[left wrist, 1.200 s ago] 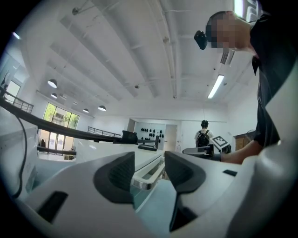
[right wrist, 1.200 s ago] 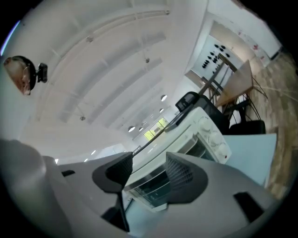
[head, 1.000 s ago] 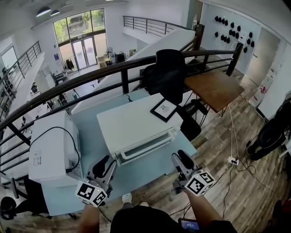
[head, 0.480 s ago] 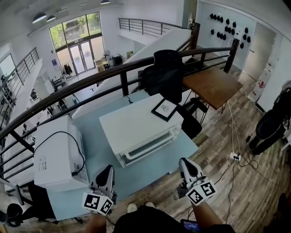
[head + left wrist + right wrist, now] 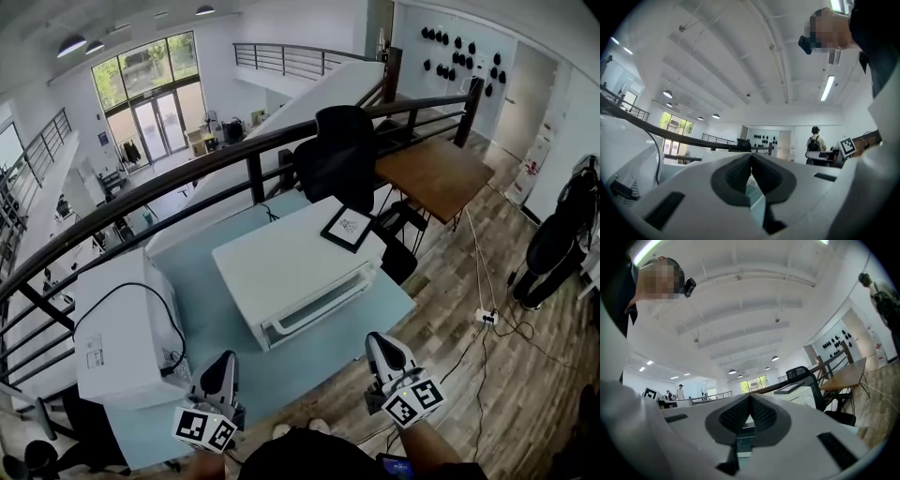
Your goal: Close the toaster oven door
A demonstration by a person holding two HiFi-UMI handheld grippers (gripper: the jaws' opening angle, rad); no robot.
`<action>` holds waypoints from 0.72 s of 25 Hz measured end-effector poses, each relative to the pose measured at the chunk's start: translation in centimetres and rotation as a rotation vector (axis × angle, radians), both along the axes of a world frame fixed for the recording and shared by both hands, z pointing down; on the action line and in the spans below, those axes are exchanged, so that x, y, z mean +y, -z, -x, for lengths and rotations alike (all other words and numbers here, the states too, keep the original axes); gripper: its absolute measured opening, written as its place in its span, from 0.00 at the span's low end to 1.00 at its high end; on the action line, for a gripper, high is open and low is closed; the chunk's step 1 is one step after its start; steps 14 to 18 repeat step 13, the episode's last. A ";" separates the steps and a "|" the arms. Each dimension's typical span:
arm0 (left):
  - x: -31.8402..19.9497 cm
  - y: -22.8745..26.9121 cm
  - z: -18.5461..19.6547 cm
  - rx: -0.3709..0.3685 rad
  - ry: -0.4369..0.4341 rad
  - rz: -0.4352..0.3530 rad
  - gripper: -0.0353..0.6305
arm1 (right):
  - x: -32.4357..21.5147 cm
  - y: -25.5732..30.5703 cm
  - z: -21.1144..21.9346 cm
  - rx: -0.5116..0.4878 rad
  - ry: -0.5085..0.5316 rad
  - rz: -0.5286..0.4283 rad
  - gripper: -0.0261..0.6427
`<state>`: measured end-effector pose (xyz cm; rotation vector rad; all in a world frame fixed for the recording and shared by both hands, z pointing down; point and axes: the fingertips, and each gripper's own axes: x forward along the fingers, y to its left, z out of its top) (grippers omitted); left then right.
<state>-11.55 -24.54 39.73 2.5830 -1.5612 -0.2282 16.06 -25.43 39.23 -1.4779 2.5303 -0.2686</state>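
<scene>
The white toaster oven (image 5: 291,267) stands on the pale blue table (image 5: 323,352) with its door shut flat and the handle (image 5: 319,307) facing me. My left gripper (image 5: 225,367) hovers at the table's near edge, left of the oven and apart from it. My right gripper (image 5: 382,347) hangs at the near right, also clear of the door. Both have just closed and are shut with nothing between the pads. The left gripper view shows its fingertips (image 5: 740,168) meeting. In the right gripper view the fingertips (image 5: 761,414) meet too, with the oven (image 5: 806,393) beyond them.
A white appliance (image 5: 122,328) with a black cable sits at the table's left. A framed marker card (image 5: 349,228) lies on the oven top. A black chair (image 5: 339,155), a dark railing (image 5: 253,155) and a wooden table (image 5: 436,173) stand behind. Cables cross the wood floor (image 5: 487,319).
Both grippers have drawn back from the oven front toward me, and their jaws have gone from apart to shut. The oven has not moved.
</scene>
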 end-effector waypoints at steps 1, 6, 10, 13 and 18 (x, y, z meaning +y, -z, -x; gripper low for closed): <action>0.0 -0.1 0.1 0.007 -0.002 0.002 0.07 | 0.1 0.1 0.2 0.002 0.000 -0.002 0.03; 0.0 -0.5 0.4 0.020 -0.016 0.011 0.07 | 0.3 -0.2 0.5 -0.013 -0.009 0.013 0.03; 0.0 -0.4 0.5 0.018 -0.033 0.010 0.07 | 0.5 -0.4 0.4 -0.039 -0.024 0.027 0.03; -0.2 0.0 1.1 0.021 -0.038 -0.001 0.07 | 0.5 -0.4 0.5 -0.065 -0.033 0.030 0.03; -0.2 0.0 1.1 0.021 -0.038 -0.001 0.07 | 0.5 -0.4 0.5 -0.065 -0.033 0.030 0.03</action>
